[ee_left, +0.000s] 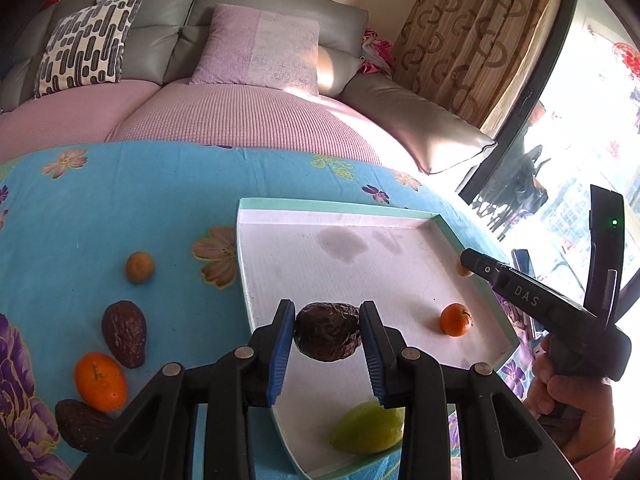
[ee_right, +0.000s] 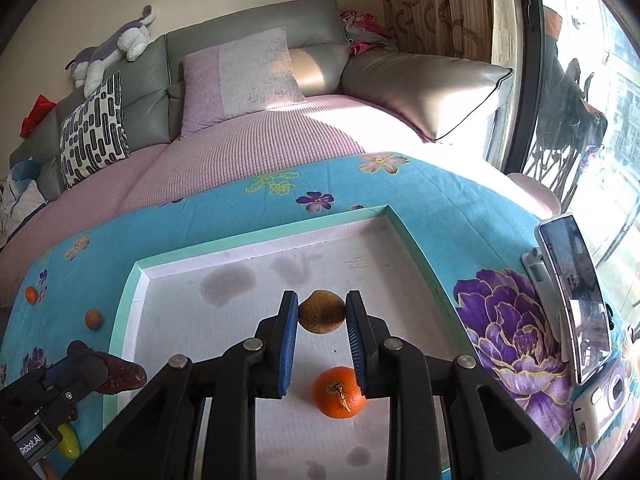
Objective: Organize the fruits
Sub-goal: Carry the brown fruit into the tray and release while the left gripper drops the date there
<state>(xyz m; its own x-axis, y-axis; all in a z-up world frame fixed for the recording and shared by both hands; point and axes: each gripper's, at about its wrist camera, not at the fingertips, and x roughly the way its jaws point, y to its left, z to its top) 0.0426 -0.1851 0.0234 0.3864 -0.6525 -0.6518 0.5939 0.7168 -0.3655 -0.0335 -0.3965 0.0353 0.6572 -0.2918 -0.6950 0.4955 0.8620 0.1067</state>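
Carrying fruit into the tray (ee_left: 472,252) is the step in hand for both arms: the left claw (ee_left: 327,330) is clamped on a dark, wrinkled avocado (ee_left: 327,336) over the near part of the tray, and the right claw (ee_right: 322,312) is pinched on a small brownish fruit (ee_right: 322,311) over the tray's middle. The tray sits on the blue flowered cloth of the worktop (ee_left: 120,200), and inside it already lie a small orange (ee_left: 455,319) and a green fruit (ee_left: 366,426). To do this well, each claw should, I judge, come low until its fruit nearly touches the white floor before letting go, since round fruit dropped from height is likely to roll. The right claw's fruit hangs just beyond the small orange, so setting it down a little further in would avoid a knock. The left claw would do best to lay the avocado on its flat side, clear of the green fruit. Left on the cloth are another avocado (ee_left: 124,334), a larger orange (ee_left: 100,381), a small brownish fruit (ee_left: 140,267) and a third dark fruit (ee_left: 80,424) at the near edge
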